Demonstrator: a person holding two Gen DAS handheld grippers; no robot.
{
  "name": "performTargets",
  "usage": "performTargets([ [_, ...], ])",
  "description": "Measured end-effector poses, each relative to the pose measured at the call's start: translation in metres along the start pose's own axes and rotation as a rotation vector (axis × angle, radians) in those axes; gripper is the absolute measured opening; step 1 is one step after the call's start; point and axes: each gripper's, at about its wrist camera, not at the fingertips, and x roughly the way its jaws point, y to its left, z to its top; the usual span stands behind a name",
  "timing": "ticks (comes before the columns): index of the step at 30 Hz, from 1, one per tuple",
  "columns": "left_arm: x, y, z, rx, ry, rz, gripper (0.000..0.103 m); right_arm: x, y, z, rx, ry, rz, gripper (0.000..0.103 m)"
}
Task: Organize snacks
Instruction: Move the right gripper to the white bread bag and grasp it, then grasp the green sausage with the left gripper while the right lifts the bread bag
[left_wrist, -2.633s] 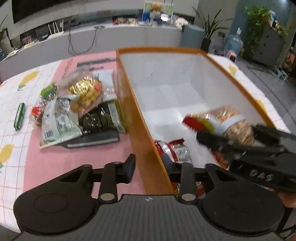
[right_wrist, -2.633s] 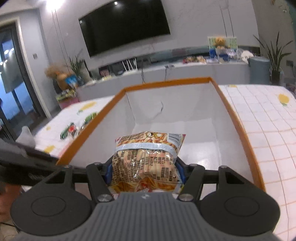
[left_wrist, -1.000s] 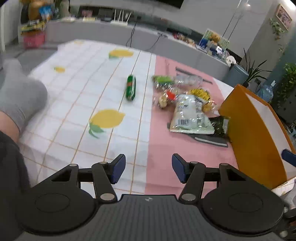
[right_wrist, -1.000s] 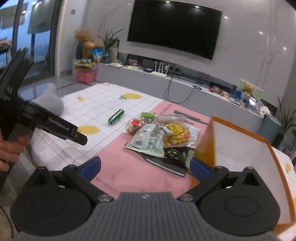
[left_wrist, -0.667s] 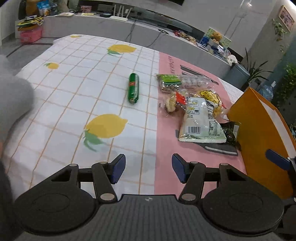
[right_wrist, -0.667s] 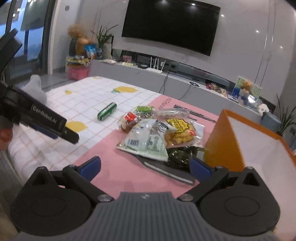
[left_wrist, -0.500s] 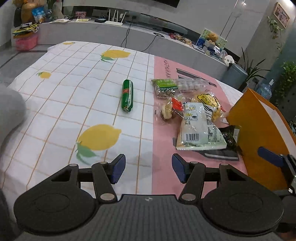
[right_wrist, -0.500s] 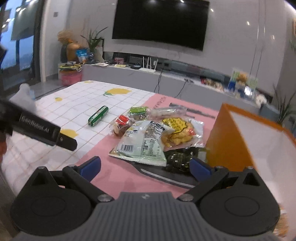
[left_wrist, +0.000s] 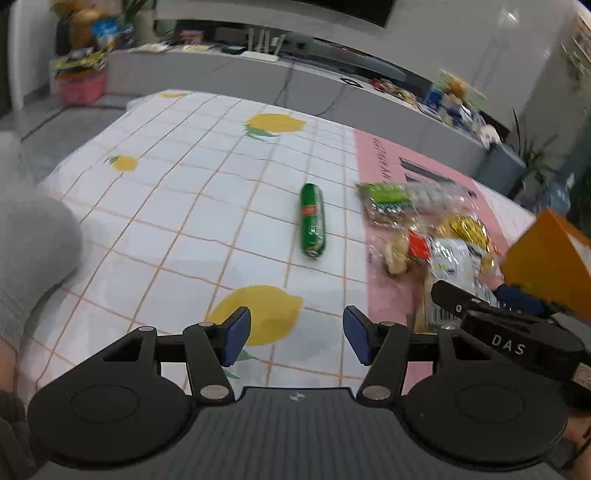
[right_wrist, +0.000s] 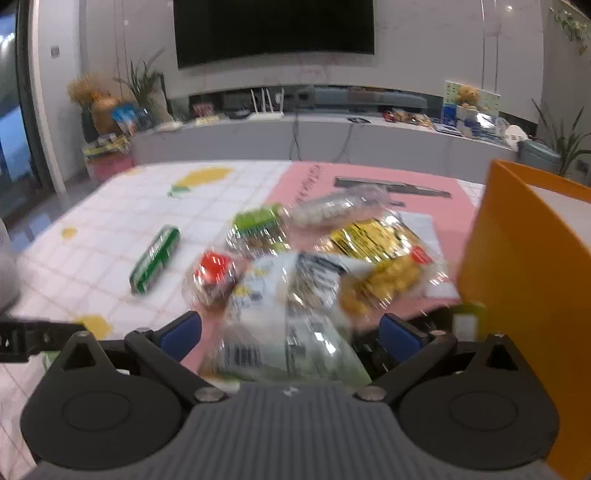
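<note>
The right gripper (right_wrist: 290, 334) fingers are spread wide over the white snack bag (right_wrist: 284, 325). The left gripper (left_wrist: 295, 339) fingers are released, with the green sausage (left_wrist: 313, 220) far ahead.

Wall television (right_wrist: 274, 31), white router (right_wrist: 266, 107) on the grey counter (right_wrist: 332, 138) — potted plant (right_wrist: 563, 147).

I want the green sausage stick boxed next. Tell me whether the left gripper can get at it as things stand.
Probably yes. The left gripper is open and empty, and the green sausage stick lies alone on the tablecloth ahead of it, apart from the snack pile, with nothing between.
</note>
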Motion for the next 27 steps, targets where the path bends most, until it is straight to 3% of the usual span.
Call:
performTargets([
  [3, 0.001, 0.012, 0.001, -0.059, -0.006, -0.05, 0.068, 0.014, 0.002, 0.005, 0.031, 0.039, -0.012, 0.1],
  [5, 0.004, 0.012, 0.004, -0.053, 0.002, -0.039, 0.068, 0.022, 0.003, 0.007, 0.052, 0.056, -0.018, 0.1],
  [10, 0.002, 0.006, 0.009, 0.002, -0.044, -0.027, 0.068, 0.031, 0.017, -0.003, 0.006, 0.02, -0.052, 0.099],
  [14, 0.003, -0.008, 0.013, 0.098, -0.086, 0.006, 0.068, 0.032, 0.018, -0.008, -0.003, -0.001, -0.081, 0.084],
  [18, 0.01, -0.021, 0.016, 0.168, -0.115, 0.038, 0.068, 0.03, 0.018, -0.008, -0.021, -0.001, -0.076, 0.079],
  [27, 0.028, -0.034, 0.035, 0.194, -0.151, 0.073, 0.068, 0.03, 0.018, -0.01, -0.045, 0.008, -0.078, 0.078],
])
